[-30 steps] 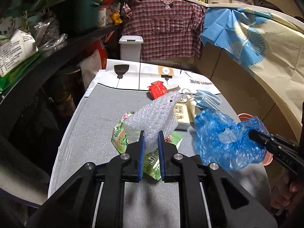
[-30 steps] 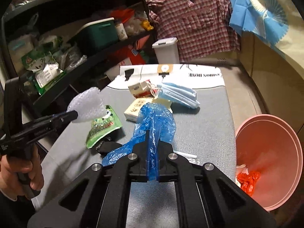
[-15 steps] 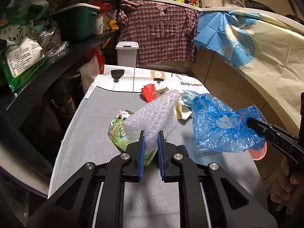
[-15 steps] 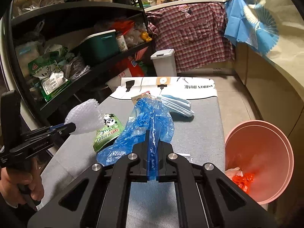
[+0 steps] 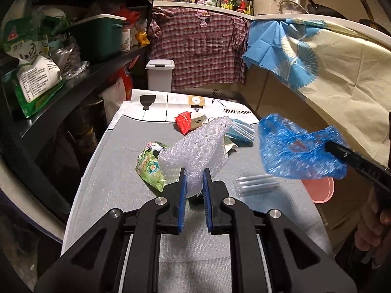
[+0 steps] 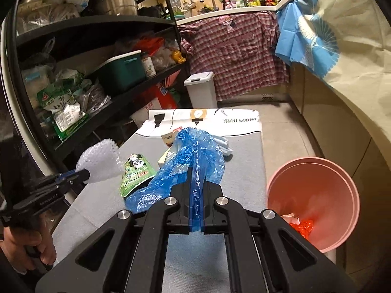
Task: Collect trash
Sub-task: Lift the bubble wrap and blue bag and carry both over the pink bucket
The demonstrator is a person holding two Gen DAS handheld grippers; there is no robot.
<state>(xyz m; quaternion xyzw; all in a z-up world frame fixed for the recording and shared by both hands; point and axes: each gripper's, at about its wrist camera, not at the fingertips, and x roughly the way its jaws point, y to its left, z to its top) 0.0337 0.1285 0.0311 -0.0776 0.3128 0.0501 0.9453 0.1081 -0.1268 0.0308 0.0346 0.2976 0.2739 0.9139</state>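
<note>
Bubble wrap [image 5: 198, 151] and a crumpled blue plastic bag [image 6: 193, 161] are the trash in hand, both lifted clear of the grey table mat [image 5: 117, 171]. The left gripper [image 5: 194, 183] has its blue pads nearly together, pinching the bubble wrap's lower edge; the right gripper [image 6: 195, 195] is fully closed on a fold of the bag. Compared with a second ago, both hands have risen and drawn back, so the bag now hangs higher and no longer covers the mat. That has uncovered a clear packet of straws [image 5: 257, 182] beside the left gripper. A green snack pouch [image 5: 150, 168], red wrapper [image 5: 183, 122] and blue face masks [image 5: 240, 131] lie on the mat as before. The pink bin [image 6: 315, 200] stands on the floor to the right, with red scraps inside.
</note>
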